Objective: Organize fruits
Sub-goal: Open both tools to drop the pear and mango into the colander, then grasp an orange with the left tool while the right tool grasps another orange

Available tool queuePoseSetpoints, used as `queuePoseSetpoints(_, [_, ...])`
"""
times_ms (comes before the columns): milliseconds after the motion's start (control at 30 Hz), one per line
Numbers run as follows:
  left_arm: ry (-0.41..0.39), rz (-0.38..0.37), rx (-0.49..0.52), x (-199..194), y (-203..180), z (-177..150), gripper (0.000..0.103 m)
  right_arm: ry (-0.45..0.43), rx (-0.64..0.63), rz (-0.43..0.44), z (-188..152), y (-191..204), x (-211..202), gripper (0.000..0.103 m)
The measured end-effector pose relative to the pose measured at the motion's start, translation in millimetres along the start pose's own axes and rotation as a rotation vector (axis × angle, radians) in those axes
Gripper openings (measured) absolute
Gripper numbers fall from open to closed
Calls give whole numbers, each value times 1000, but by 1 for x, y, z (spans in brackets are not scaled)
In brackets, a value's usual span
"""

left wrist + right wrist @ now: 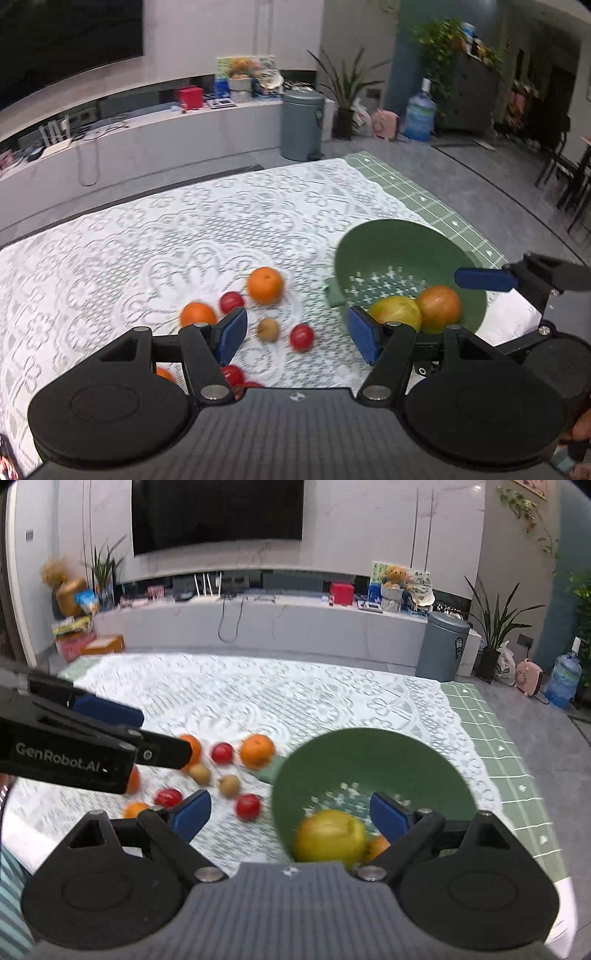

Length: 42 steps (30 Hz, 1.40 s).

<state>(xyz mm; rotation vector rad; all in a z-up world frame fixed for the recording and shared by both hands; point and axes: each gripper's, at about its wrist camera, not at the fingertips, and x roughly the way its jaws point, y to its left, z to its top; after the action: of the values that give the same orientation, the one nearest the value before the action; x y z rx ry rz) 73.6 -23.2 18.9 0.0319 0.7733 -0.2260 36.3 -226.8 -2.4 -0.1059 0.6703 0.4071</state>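
Observation:
A green colander bowl stands on the right of the lace cloth. In it lie a yellow-green fruit and an orange-red one. Loose on the cloth to its left are two oranges, several small red fruits and a brown kiwi-like fruit. My left gripper hangs open above the loose fruit, holding nothing. My right gripper is open over the bowl's near left rim, also holding nothing.
A white lace cloth covers the table, with a green checked mat under it showing along the right edge. Past the far edge are floor, a grey bin, a low counter and potted plants.

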Motion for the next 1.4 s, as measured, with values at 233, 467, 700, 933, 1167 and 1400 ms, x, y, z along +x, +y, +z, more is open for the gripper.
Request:
queuePoseSetpoints(233, [-12, 30, -68, -11, 28, -24, 74, -50, 10, 16, -11, 30, 0, 90])
queuePoseSetpoints(467, [-39, 52, -136, -20, 51, -50, 74, -73, -27, 25, -22, 51, 8, 94])
queuePoseSetpoints(700, [-25, 50, -158, -24, 62, -71, 74, -9, -102, 64, -38, 68, 24, 94])
queuePoseSetpoints(933, [57, 42, -189, -13, 71, -92, 71, 40, -117, 78, -51, 71, 38, 93])
queuePoseSetpoints(1167, [81, 6, -221, 0, 72, -97, 67, 66, -150, 88, -54, 75, 49, 73])
queuePoseSetpoints(1400, [96, 43, -218, 10, 76, -96, 66, 59, -168, 154, -54, 82, 55, 64])
